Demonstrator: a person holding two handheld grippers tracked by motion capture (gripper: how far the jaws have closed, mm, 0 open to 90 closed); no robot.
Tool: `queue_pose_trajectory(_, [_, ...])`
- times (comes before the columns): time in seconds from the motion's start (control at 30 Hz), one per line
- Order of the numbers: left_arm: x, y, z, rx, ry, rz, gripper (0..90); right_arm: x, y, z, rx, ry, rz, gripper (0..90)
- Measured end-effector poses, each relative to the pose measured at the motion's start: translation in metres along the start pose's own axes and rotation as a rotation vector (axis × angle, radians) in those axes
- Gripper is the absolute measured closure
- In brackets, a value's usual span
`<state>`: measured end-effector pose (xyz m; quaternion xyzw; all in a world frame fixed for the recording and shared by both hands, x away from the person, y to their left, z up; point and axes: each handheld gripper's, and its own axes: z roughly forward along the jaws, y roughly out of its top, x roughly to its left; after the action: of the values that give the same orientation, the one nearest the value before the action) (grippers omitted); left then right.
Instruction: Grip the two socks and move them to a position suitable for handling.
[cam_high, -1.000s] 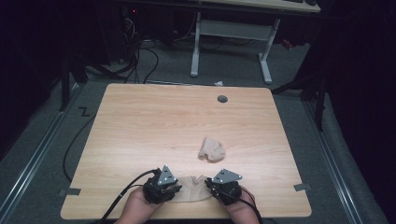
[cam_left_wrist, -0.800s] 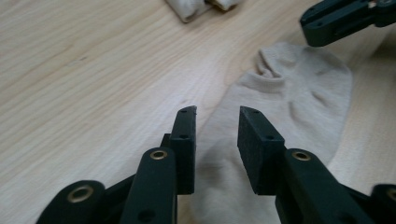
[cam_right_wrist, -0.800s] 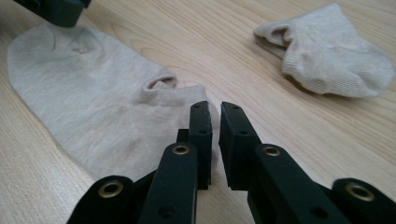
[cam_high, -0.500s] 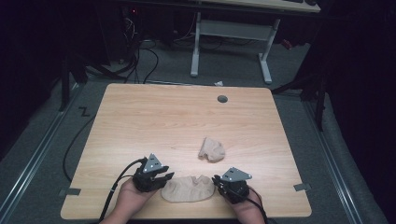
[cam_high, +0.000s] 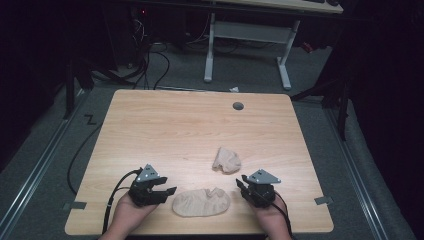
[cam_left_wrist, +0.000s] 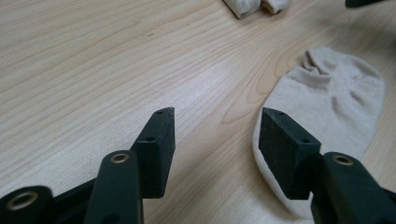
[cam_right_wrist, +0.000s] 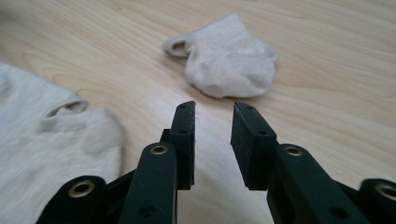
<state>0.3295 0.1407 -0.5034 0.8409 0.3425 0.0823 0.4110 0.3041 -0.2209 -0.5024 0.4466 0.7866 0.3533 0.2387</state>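
Both claws have just been opening – left claw (cam_high: 167, 191) and right claw (cam_high: 241, 183) stand apart, empty, flanking the flat sock (cam_high: 201, 202) on the desk (cam_high: 165, 125).

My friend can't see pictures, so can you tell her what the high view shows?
A flat beige sock lies near the front edge of a wooden table, between two black tools held in a person's hands: the left tool and the right tool, both open and empty. A second, crumpled sock sits a little farther back, and dark floor surrounds the table.
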Motion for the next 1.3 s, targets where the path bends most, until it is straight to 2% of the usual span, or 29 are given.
queue_pose_trajectory(0.1, [0.001, 0.001, -0.005, -0.021, 0.013, 0.018, 43.3, -0.005, 0.007, 0.004, 0.001, -0.014, 0.003, 72.0])
queue_pose_trajectory(0.3, [0.007, 0.001, -0.006, -0.042, 0.025, -0.009, 40.9, -0.018, 0.033, 0.023, 0.018, -0.019, 0.019, 78.1])
queue_pose_trajectory(0.4, [0.007, 0.002, -0.005, -0.049, 0.033, -0.007, 40.1, -0.023, 0.043, 0.033, 0.037, -0.026, 0.018, 81.0])
queue_pose_trajectory(0.47, [0.005, 0.001, -0.003, -0.051, 0.043, 0.018, 40.6, -0.027, 0.046, 0.044, 0.065, -0.027, 0.030, 82.5])
queue_pose_trajectory(0.6, [0.001, 0.000, -0.002, -0.050, 0.045, 0.031, 40.5, -0.032, 0.044, 0.062, 0.109, -0.044, 0.042, 83.3])
queue_pose_trajectory(0.7, [0.001, -0.001, -0.002, -0.042, 0.053, 0.043, 40.3, -0.038, 0.041, 0.070, 0.131, -0.054, 0.057, 83.3])
queue_pose_trajectory(0.77, [0.002, -0.003, -0.001, -0.033, 0.056, 0.047, 40.2, -0.038, 0.039, 0.074, 0.151, -0.057, 0.051, 83.3])
queue_pose_trajectory(0.93, [0.005, -0.003, -0.002, -0.038, 0.053, 0.035, 40.1, -0.028, 0.034, 0.067, 0.155, -0.041, 0.027, 82.5])
queue_pose_trajectory(1.03, [0.003, -0.003, -0.001, -0.032, 0.052, 0.046, 40.1, -0.018, 0.029, 0.057, 0.148, 0.001, 0.026, 81.0])
queue_pose_trajectory(1.07, [0.002, -0.003, -0.001, -0.032, 0.050, 0.046, 40.2, -0.014, 0.027, 0.051, 0.128, 0.016, 0.019, 80.3])
queue_pose_trajectory(1.17, [-0.002, -0.002, -0.001, -0.039, 0.037, 0.052, 40.8, -0.011, 0.030, 0.039, 0.072, -0.010, -0.007, 82.1])
queue_pose_trajectory(1.3, [-0.006, -0.001, -0.002, -0.049, 0.040, 0.067, 42.4, -0.023, 0.037, 0.049, 0.079, -0.038, 0.004, 89.5])
